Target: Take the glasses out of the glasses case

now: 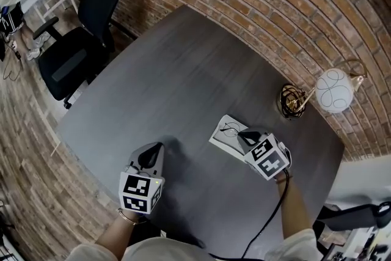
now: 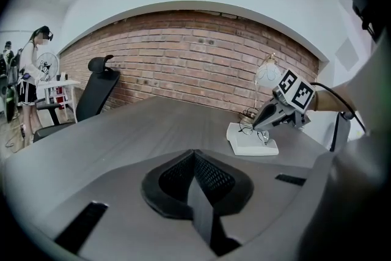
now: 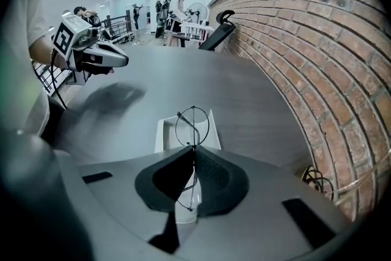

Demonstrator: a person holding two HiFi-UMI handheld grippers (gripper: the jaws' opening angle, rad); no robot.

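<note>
A white glasses case [image 1: 221, 139] lies open on the dark grey table [image 1: 183, 82], right of the middle. My right gripper [image 1: 244, 135] hovers over its near end, shut on the thin wire-rimmed glasses [image 3: 192, 125]. In the right gripper view the frame stands on edge between the jaws, one round lens sticking out above the case [image 3: 165, 131]. My left gripper [image 1: 157, 148] rests low over the table to the left of the case, shut with nothing in it. From the left gripper view [image 2: 194, 154] I see the case [image 2: 250, 145] and the right gripper [image 2: 261, 121] over it.
A lamp with a white globe [image 1: 334, 90] and a coiled wire base [image 1: 292, 101] stands by the brick wall, right of the case. A black office chair [image 1: 79, 46] sits at the table's far left corner. Several people stand far off in the room.
</note>
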